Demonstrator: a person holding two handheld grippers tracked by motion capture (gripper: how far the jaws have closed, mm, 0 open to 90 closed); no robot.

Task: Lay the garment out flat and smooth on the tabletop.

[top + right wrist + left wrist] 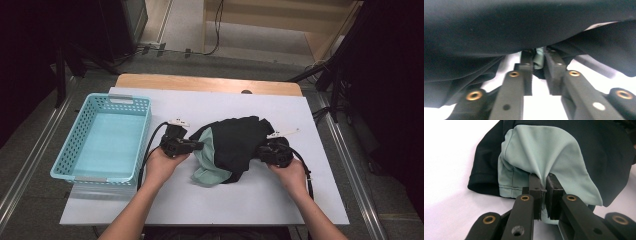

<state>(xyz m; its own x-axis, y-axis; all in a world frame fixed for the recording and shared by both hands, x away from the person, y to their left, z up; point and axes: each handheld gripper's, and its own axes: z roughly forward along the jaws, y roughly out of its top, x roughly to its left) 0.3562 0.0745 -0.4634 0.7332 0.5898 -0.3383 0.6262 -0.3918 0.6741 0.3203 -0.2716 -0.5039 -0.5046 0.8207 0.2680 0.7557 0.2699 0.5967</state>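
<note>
A crumpled garment (235, 147), black outside with a pale green lining, lies mid-table on the white sheet (300, 200), well clear of every edge; bare sheet shows in front and to the right. The left gripper (199, 145) pinches a fold of the smooth green lining (544, 157) at the garment's left side. The right gripper (261, 151) pinches a bit of green cloth under the black fabric at its right side. A light blue perforated plastic basket (67, 162), empty, sits at the table's left edge.
</note>
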